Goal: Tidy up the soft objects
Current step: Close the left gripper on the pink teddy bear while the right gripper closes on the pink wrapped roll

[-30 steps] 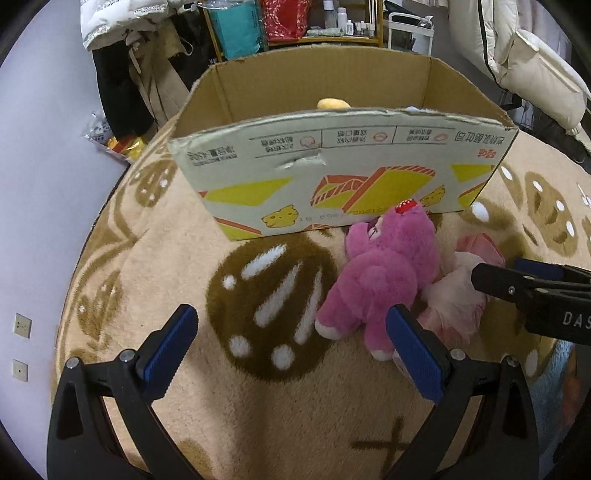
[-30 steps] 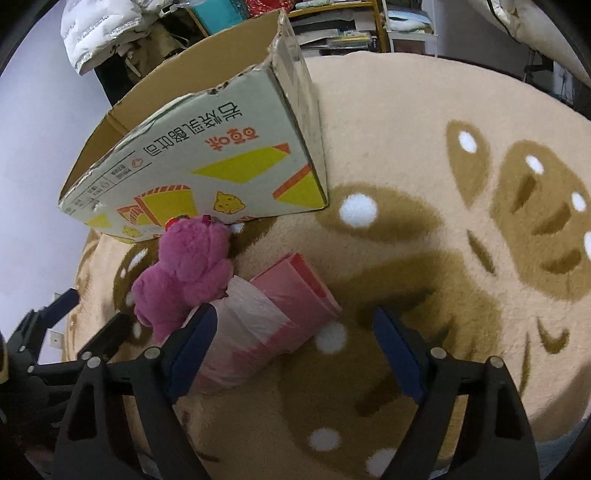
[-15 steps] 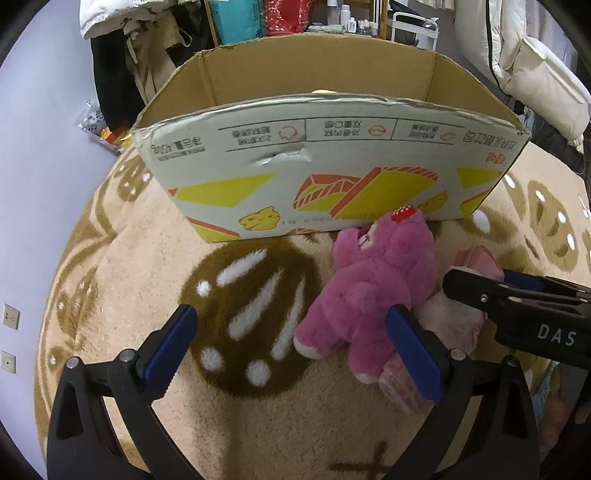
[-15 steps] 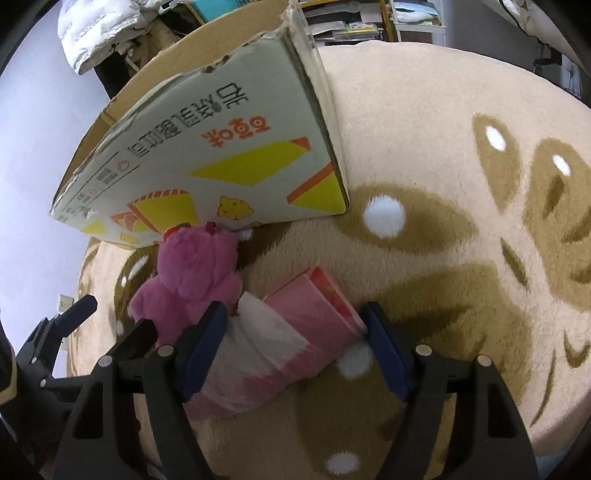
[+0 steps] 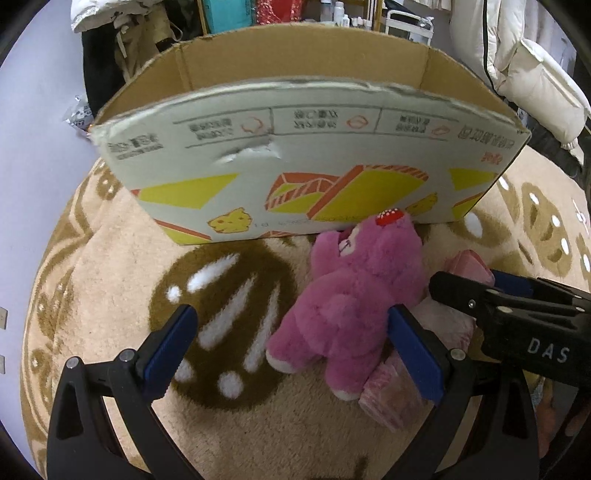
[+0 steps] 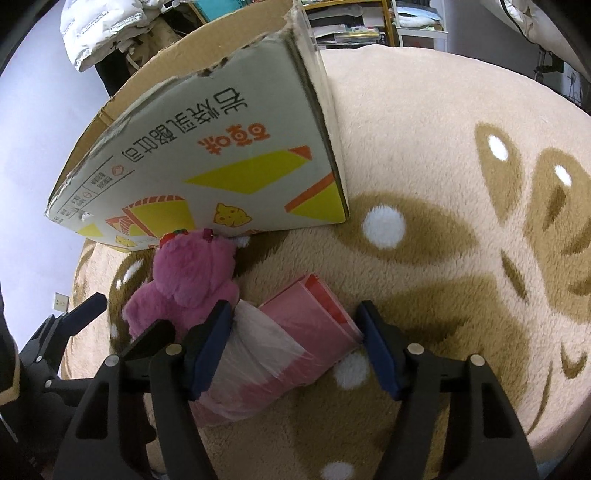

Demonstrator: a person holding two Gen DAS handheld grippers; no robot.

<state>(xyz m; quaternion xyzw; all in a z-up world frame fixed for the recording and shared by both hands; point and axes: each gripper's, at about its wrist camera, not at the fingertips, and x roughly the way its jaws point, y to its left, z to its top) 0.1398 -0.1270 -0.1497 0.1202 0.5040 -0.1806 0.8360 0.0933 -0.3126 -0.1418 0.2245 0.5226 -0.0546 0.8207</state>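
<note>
A pink plush bear [image 5: 351, 295] lies on the beige rug against the front wall of an open cardboard box [image 5: 295, 170]. It also shows in the right wrist view [image 6: 188, 280], next to the box [image 6: 207, 158]. A pink plastic-wrapped roll [image 6: 291, 343] lies beside the bear; its end shows in the left wrist view [image 5: 391, 402]. My left gripper [image 5: 291, 350] is open, with the bear between its fingers. My right gripper [image 6: 295, 343] is open, its fingers on either side of the roll.
The rug [image 6: 461, 166] has brown patterns and stretches to the right. Behind the box stand shelves [image 5: 280, 14], hanging clothes [image 5: 110, 48] and white padded coats [image 5: 528, 66]. A purple wall [image 5: 33, 140] runs along the left.
Both grippers have moved forward and down. The bear now sits between my left fingers and the roll between my right fingers. The box looms closer.
</note>
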